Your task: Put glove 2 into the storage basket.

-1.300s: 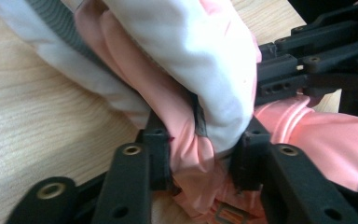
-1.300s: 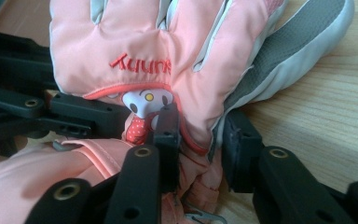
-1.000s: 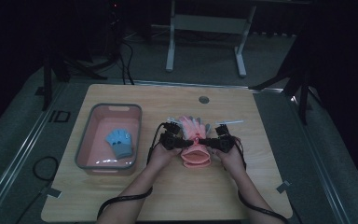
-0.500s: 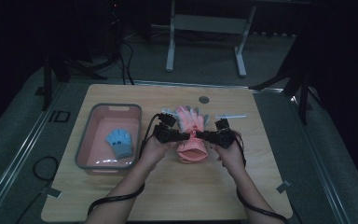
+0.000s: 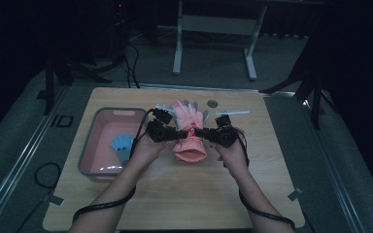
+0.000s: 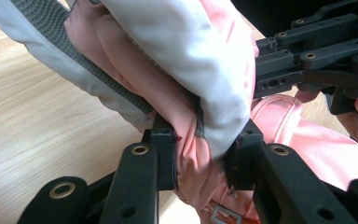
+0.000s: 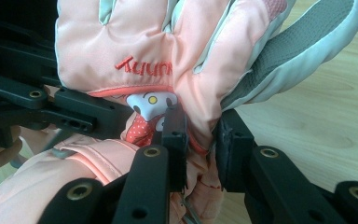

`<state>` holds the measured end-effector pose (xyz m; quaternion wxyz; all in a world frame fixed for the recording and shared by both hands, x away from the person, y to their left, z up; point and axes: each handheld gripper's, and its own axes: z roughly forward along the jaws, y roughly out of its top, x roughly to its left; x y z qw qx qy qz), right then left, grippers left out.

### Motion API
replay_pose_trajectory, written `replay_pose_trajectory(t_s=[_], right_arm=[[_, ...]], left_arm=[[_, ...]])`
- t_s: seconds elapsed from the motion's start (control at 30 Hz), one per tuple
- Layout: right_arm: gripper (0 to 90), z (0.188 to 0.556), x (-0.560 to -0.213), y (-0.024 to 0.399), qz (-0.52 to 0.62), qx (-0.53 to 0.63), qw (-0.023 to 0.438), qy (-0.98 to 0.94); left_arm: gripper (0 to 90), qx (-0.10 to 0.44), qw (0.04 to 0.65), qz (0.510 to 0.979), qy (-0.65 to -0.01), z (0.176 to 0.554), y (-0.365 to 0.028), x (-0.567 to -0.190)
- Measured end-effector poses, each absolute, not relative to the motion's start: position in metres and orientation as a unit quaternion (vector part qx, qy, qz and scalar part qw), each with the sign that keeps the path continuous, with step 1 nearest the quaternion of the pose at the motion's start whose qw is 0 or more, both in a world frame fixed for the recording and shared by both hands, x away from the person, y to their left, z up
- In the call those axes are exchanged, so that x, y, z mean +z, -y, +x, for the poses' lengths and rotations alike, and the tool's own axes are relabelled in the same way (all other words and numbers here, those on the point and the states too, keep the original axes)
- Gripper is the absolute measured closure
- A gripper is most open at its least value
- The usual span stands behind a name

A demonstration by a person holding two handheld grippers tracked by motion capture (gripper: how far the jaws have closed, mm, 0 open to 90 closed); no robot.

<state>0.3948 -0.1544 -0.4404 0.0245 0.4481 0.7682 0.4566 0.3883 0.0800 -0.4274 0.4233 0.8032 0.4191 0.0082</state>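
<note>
The room around is dark, with a grey floor and the white legs of a stand behind a light wooden table [image 5: 175, 194]. A person sits at the near edge, and both forearms come in from below, each hand with a black two-jaw gripper.

Between the two grippers there is a pink ski glove [image 5: 190, 131], padded, with grey and pale mint parts on the fingers. It is held above the middle of the table, with the fingers pointing away from the person and the open cuff toward the person. The left gripper [image 5: 171, 134] pinches the glove at its left side near the wrist; in the left gripper view the pink and white fabric is squeezed tight between the two black jaws [image 6: 205, 158]. The right gripper [image 5: 209, 134] pinches the opposite side; in the right gripper view its jaws [image 7: 200, 140] press on a fold of pink fabric just beside a small cartoon picture and red embroidered letters.

At the left on the table stands a pink plastic basin [image 5: 93, 145], well apart from the held glove. Inside it lies a small blue glove [image 5: 123, 144]. Near the far edge of the table lie a small round grey disc [image 5: 212, 103] and a thin white stick [image 5: 233, 112].
</note>
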Motion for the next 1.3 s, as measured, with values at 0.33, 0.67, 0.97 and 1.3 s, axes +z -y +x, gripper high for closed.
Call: replay_pose_trajectory(t_s=[0.33, 0.67, 0.97, 1.3], right_arm=[[75.7, 0.394, -0.423, 0.124, 0.434, 0.459, 0.021, -0.775], [75.6, 0.394, -0.416, 0.086, 0.419, 0.463, 0.014, -0.781], [75.6, 0.394, -0.412, 0.052, 0.408, 0.468, 0.002, -0.784], [75.5, 0.391, -0.406, 0.006, 0.388, 0.475, -0.01, -0.79]], left_arm=[[69.8, 0.014, 0.419, 0.805, -0.42, 0.383, -0.111, -0.41], [69.7, 0.021, 0.413, 0.802, -0.431, 0.377, -0.149, -0.4], [69.7, 0.029, 0.409, 0.797, -0.443, 0.369, -0.183, -0.394], [69.7, 0.046, 0.399, 0.793, -0.458, 0.356, -0.226, -0.384]])
